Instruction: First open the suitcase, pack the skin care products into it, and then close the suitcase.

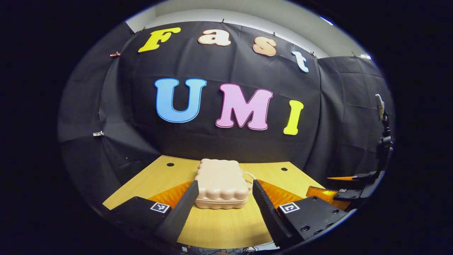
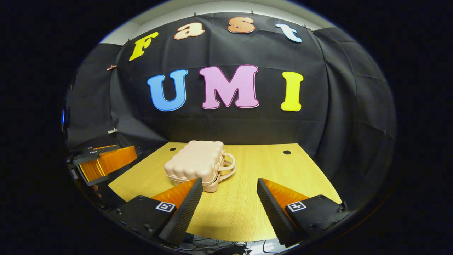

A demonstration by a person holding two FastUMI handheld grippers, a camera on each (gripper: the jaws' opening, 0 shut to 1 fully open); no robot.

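Lying shut and flat on the table (image 1: 226,226), mid-board: the case (image 1: 222,189), pale pink, ribbed lid down on its base, handle (image 1: 248,177) on the side toward the right gripper. Contents hidden under the lid. Beyond the case, two dark holes (image 1: 170,164) in the tabletop near its far edge. Behind that, black cloth wall. Below the near edge of the table, a tangle of cables (image 2: 212,244).

Left gripper (image 1: 225,189) spread wide, fingers on either side of the case in its own view, not touching as far as can be told. Right gripper (image 2: 230,187) likewise spread, holding nothing; case just beyond its left finger (image 2: 184,209), bare table between the fingers.

Seen from the right gripper view: double loop of the handle, and the left gripper off beyond the case. From the left gripper view: right gripper past the handle side, with a dark stand (image 1: 384,138) rising above it.
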